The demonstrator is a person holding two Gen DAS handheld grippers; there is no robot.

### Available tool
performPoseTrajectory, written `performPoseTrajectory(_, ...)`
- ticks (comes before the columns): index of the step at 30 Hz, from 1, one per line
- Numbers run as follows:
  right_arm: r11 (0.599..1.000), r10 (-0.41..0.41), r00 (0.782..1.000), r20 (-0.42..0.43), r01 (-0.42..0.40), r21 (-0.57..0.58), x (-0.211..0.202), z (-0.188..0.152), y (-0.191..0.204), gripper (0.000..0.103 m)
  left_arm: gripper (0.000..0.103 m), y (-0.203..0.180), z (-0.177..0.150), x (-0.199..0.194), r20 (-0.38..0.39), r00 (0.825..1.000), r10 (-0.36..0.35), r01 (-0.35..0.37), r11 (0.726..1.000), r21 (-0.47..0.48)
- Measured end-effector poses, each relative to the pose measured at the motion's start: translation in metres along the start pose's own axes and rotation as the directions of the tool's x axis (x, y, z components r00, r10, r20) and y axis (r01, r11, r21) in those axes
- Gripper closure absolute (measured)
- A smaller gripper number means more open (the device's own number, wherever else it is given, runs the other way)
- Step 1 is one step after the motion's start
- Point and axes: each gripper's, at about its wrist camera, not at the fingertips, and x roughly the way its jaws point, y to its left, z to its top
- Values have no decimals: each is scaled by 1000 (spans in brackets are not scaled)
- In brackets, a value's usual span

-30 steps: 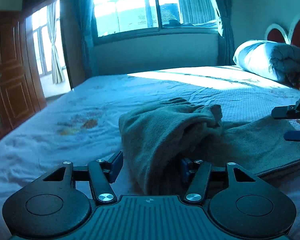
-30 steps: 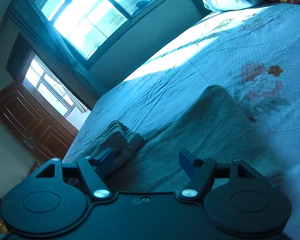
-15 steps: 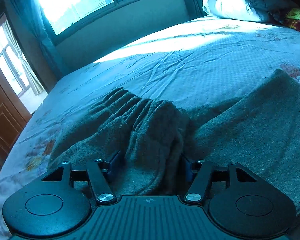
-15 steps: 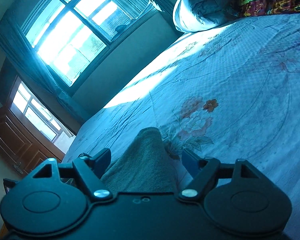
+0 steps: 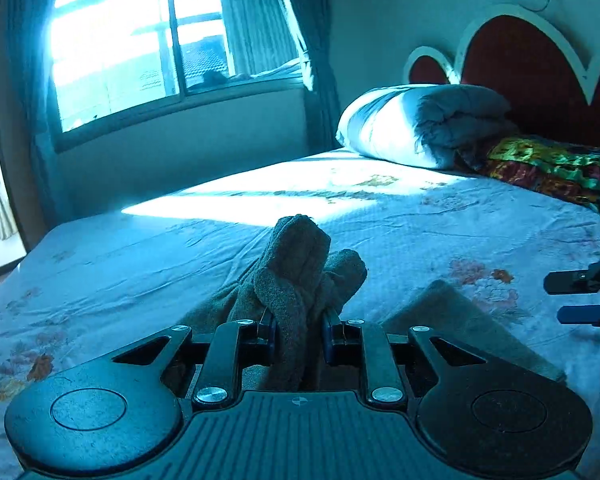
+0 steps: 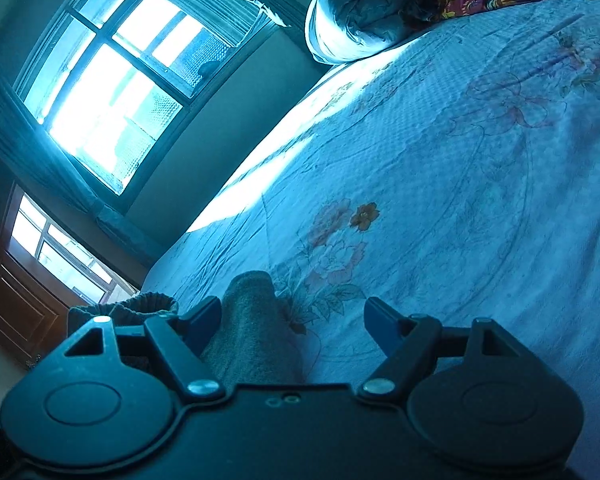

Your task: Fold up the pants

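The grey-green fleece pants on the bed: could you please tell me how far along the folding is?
Early. Nothing looks folded yet. In hand: the left gripper is clamped on a bunched part of the grey-green fleece pants. The right gripper is open, one end of the pants between its jaws ungripped. Left: grip that end and fold.

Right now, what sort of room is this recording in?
A bedroom, almost certainly: a bed with a floral sheet, a scalloped red headboard, and a rolled quilt at its head.
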Motion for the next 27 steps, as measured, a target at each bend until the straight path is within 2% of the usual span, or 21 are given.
performPoseTrajectory(2,1000,-13,1000,19,13,9,-5,4,-5,30,82,-22,4,-6,51,994,-102,99,994,51)
performPoseTrajectory(4,999,-30,999,37,29,20,-10,8,-10,30,82,-51,6,-2,39,981,-188,182,976,123)
performPoseTrajectory(6,999,-45,998,44,43,33,-14,11,-16,29,80,-73,-3,19,-84,968,-236,246,958,150)
performPoseTrajectory(7,998,-49,998,47,47,40,-16,12,-18,29,73,-84,-10,28,-158,960,-230,255,953,162)
performPoseTrajectory(8,998,-52,997,50,50,44,-18,13,-19,29,68,-95,-18,23,-156,965,-209,237,953,190)
performPoseTrajectory(10,998,-51,997,60,49,32,-22,14,-19,28,29,-98,-26,-4,-80,977,-200,211,961,180)
performPoseTrajectory(14,999,-25,999,49,23,45,-20,12,-16,27,27,-68,-37,-44,-38,992,-117,119,991,59)
performPoseTrajectory(16,1000,5,1000,26,-5,30,-18,7,-6,28,27,-41,-49,-65,-36,997,-65,65,998,-8)
performPoseTrajectory(18,999,44,999,6,-44,22,-18,3,3,28,27,-23,-61,-82,-37,999,-23,21,999,-36)
performPoseTrajectory(23,998,65,998,-12,-65,-11,-18,-6,22,27,27,9,-94,-108,-85,995,56,-64,994,-89)
performPoseTrajectory(27,998,56,998,-25,-57,-34,-21,-14,31,27,27,26,-117,-106,-151,983,100,-117,988,-105)
